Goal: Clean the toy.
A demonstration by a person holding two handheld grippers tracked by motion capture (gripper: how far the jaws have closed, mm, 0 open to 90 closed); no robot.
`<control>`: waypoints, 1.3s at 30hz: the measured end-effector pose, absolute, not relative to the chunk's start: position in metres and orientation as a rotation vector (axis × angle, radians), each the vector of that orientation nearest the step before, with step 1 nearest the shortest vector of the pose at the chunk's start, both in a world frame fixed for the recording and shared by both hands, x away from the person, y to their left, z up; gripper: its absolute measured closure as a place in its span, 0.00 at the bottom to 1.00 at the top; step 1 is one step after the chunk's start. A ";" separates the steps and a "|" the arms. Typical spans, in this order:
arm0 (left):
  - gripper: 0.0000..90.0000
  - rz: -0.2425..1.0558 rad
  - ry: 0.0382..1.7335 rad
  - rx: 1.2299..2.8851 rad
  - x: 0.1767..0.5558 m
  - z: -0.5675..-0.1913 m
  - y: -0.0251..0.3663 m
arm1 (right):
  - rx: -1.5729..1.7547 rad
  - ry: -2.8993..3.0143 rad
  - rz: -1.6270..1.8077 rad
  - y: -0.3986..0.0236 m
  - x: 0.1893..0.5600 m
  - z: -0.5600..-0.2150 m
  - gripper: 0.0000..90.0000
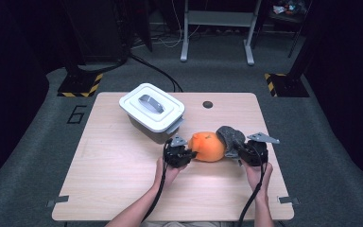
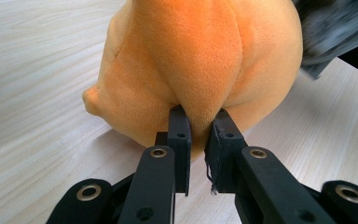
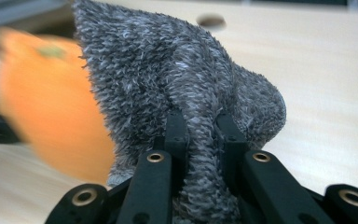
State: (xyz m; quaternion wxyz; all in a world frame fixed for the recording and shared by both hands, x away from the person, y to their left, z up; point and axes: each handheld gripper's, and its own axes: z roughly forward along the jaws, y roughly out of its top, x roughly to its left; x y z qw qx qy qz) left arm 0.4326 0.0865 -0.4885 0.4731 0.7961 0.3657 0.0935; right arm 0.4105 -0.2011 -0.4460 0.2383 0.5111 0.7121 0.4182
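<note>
An orange plush toy (image 1: 207, 146) lies on the wooden table (image 1: 113, 170) between my two grippers. My left gripper (image 1: 187, 154) is shut on a fold of the orange plush (image 2: 196, 70); its pads (image 2: 181, 128) pinch the fabric from both sides. My right gripper (image 1: 235, 152) is shut on a grey fuzzy cloth (image 1: 230, 136), which drapes against the toy's right side. In the right gripper view the grey cloth (image 3: 177, 79) bunches up between the jaws, with the orange plush (image 3: 51, 112) blurred behind it at the left.
A white lidded box (image 1: 152, 110) with a grey handle stands at the back left of the table. A small round hole (image 1: 208, 104) sits near the far edge. The person's forearms come in from the near edge.
</note>
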 end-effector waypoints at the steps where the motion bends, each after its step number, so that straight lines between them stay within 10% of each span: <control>1: 0.90 0.228 0.894 1.948 0.432 -0.488 0.086 | 1.376 1.944 1.166 -0.197 0.407 -0.440 0.87; 10: 0.87 0.247 0.868 1.951 0.434 -0.488 0.088 | 1.285 2.037 1.126 -0.160 0.412 -0.437 0.87; 25: 0.43 0.383 0.752 2.049 0.433 -0.491 0.081 | 1.313 2.031 1.137 -0.168 0.424 -0.439 0.87; 39: 0.85 0.415 0.748 2.031 0.434 -0.493 0.073 | 1.323 2.009 1.182 -0.176 0.423 -0.440 0.87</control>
